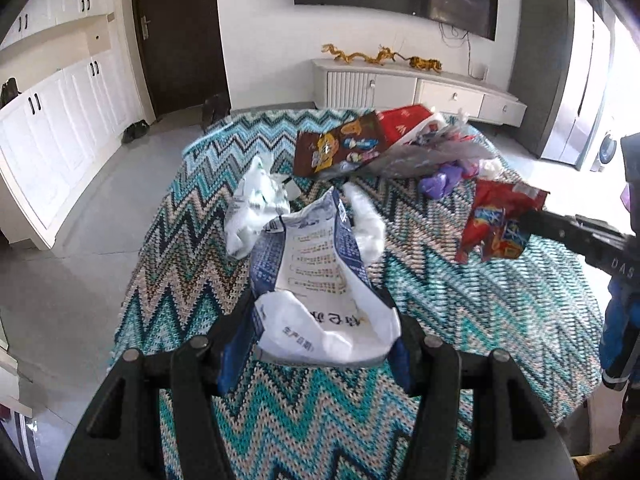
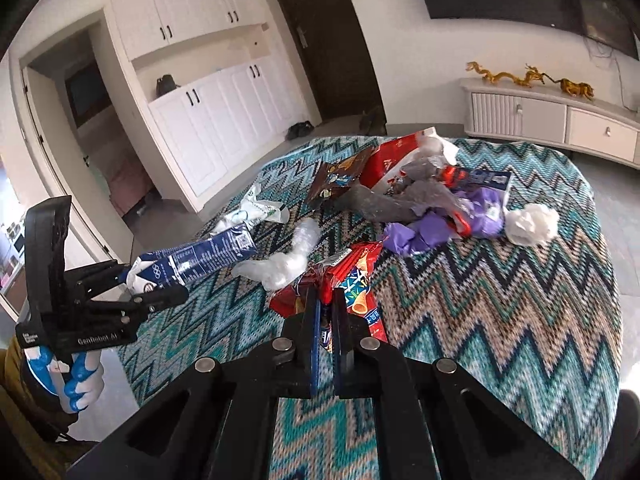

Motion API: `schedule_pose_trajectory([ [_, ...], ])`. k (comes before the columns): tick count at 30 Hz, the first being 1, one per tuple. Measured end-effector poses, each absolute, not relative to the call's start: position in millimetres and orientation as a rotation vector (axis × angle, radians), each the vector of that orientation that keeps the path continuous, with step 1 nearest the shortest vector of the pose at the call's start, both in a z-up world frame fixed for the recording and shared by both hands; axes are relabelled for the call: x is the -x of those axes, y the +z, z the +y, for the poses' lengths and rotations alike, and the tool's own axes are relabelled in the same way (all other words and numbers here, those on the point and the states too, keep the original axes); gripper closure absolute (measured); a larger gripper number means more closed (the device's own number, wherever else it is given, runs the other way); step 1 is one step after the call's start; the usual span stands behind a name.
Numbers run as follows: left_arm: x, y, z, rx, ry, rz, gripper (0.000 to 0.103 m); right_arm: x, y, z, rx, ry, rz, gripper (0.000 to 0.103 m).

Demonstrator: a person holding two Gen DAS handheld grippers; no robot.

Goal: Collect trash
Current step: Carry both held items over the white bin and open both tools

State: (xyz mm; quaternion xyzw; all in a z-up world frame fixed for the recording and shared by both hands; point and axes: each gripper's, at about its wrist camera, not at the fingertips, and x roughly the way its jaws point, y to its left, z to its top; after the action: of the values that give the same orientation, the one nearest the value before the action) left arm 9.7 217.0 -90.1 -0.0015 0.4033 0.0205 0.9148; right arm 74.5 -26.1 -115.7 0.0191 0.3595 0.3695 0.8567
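Gripping a red snack wrapper (image 2: pixel 340 280) at its near edge, the right claw (image 2: pixel 326 332) is pinched fully closed at the lower centre of its view, while the left claw (image 1: pixel 316 344), jaws partway apart, clamps a blue-and-white bag (image 1: pixel 312 276) held above the counter (image 2: pixel 500 300). The step in hand looks like picking up pieces two at a time. More litter, including purple plastic (image 2: pixel 440 224) and a white wad (image 2: pixel 532 224), lies upper right; next, both loads likely need carrying to a bin, which is not in view.
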Motion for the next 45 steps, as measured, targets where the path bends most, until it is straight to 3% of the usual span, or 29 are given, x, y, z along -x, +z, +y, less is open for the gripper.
schedule_pose_trajectory([
  [10, -16.0, -49.6, 167.5, -0.064, -0.082, 0.744, 0.046, -39.1, -86.3, -107.4, -0.122, 0.659, 0.653, 0.098],
  [20, -61.2, -36.3, 13.3, -0.181, -0.426, 0.732, 0.046, -22.1, -102.9, -264.1, -0.244, 0.312, 0.629, 0.098],
  [31, -113.9, -86.3, -193.6, -0.29, -0.721, 0.845, 0.046, -40.2, -186.1, -397.4, -0.393, 0.011, 0.737, 0.098],
  [41, -162.9, -149.0, -283.6, -0.241, -0.81, 1.036, 0.046, -69.0, -257.1, -446.9, -0.481, -0.073, 0.83, 0.094],
  [43, -170.5, -161.6, -292.1, -0.229, -0.821, 1.078, 0.046, -72.2, -270.3, -452.9, -0.478, -0.084, 0.858, 0.089],
  [45, -176.2, -169.8, -294.5, -0.21, -0.825, 1.106, 0.045, -71.7, -277.2, -455.9, -0.478, -0.095, 0.874, 0.076],
])
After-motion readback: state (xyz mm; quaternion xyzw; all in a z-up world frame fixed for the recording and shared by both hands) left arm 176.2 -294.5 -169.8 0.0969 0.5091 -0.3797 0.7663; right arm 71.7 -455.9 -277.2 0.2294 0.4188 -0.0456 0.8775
